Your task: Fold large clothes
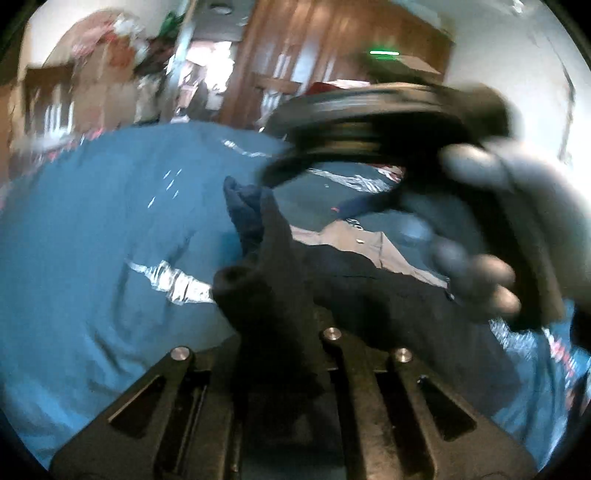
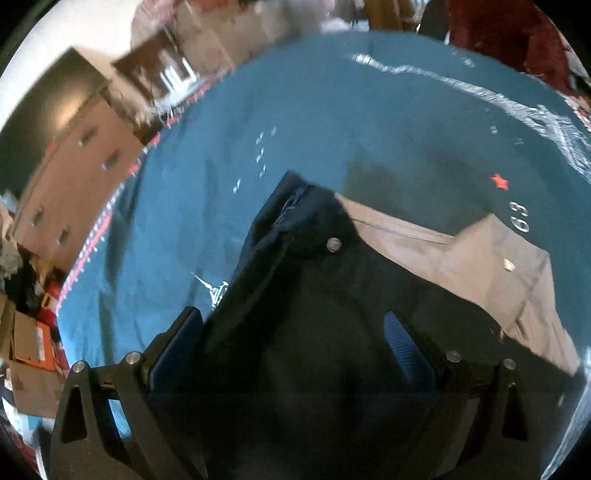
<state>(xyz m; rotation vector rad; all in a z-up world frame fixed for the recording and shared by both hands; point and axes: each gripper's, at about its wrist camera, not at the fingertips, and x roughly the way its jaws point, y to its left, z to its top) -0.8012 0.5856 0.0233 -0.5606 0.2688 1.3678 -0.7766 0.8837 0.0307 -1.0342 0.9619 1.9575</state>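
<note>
A dark navy garment [image 1: 369,291] with a grey lining panel [image 1: 351,240] lies on a teal printed bedsheet [image 1: 92,221]. My left gripper [image 1: 258,229] is shut, with a fold of the navy cloth pinched between its fingers and lifted. To its right, a gloved hand [image 1: 476,236] holds the other gripper's black body [image 1: 369,110], which is blurred. In the right wrist view, my right gripper [image 2: 291,347] stands open, its blue pads [image 2: 402,350] wide apart. The navy garment [image 2: 314,295] drapes between them and the grey panel [image 2: 443,254] lies beyond.
The teal sheet [image 2: 258,110] carries white prints, a red star [image 2: 499,181] and the number 63. A beige drawer unit [image 2: 74,177] and cardboard boxes [image 2: 29,350] stand at the left, and a red cloth [image 2: 517,33] lies at the far right. A wooden wardrobe [image 1: 332,55] rises behind the bed.
</note>
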